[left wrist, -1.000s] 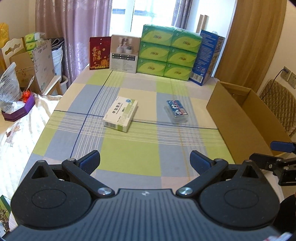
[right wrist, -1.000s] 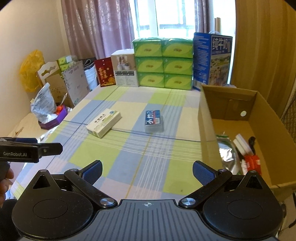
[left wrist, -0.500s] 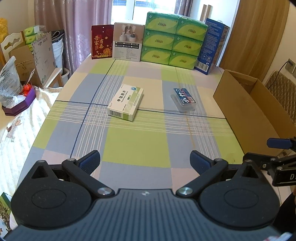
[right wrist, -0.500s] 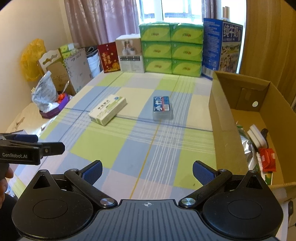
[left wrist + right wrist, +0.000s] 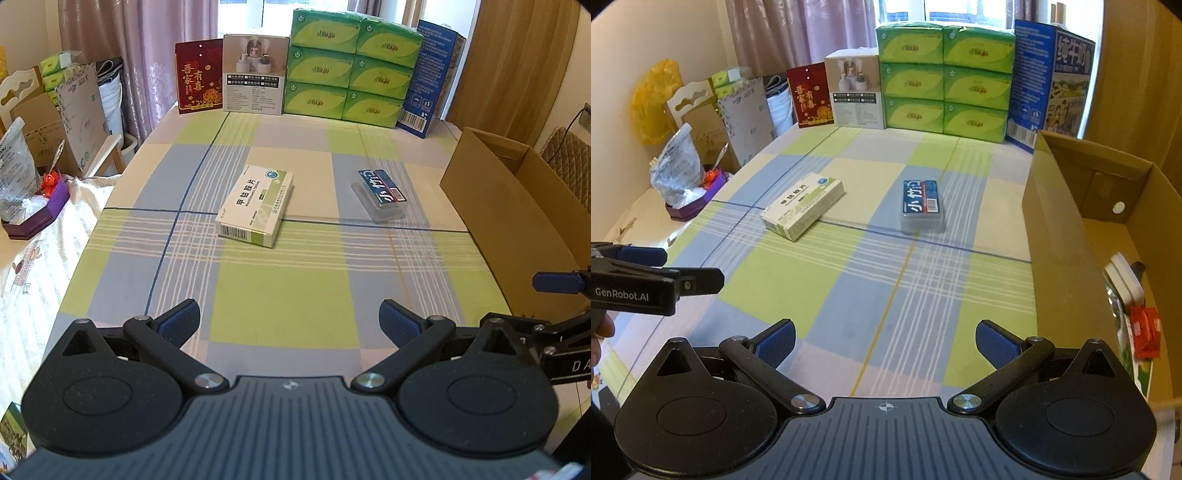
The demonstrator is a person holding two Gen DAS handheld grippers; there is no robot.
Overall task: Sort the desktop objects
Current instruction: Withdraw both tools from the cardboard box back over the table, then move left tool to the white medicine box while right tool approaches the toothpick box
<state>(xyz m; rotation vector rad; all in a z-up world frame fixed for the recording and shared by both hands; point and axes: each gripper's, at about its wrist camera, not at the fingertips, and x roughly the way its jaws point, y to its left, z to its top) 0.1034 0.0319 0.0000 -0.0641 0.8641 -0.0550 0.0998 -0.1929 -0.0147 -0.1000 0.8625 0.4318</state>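
Observation:
A white and green medicine box [image 5: 256, 205] [image 5: 803, 205] lies flat at mid-table on the checked cloth. To its right lies a clear plastic case with a blue and red label [image 5: 382, 194] [image 5: 922, 205]. An open cardboard box [image 5: 517, 206] [image 5: 1067, 236] stands at the table's right edge with several items inside. My left gripper [image 5: 290, 323] is open and empty over the near edge, well short of the medicine box. My right gripper [image 5: 884, 341] is also open and empty, in line with the plastic case but far from it.
Green tissue packs [image 5: 351, 64], a blue carton [image 5: 430, 79], a white box [image 5: 255, 75] and a red card [image 5: 199, 77] line the table's far edge. Bags and cardboard [image 5: 683, 162] crowd the floor at the left. A chair [image 5: 567, 162] stands beyond the box.
Both grippers have moved forward over the table, so the medicine box and plastic case look nearer. Both stay open. The objects have not moved.

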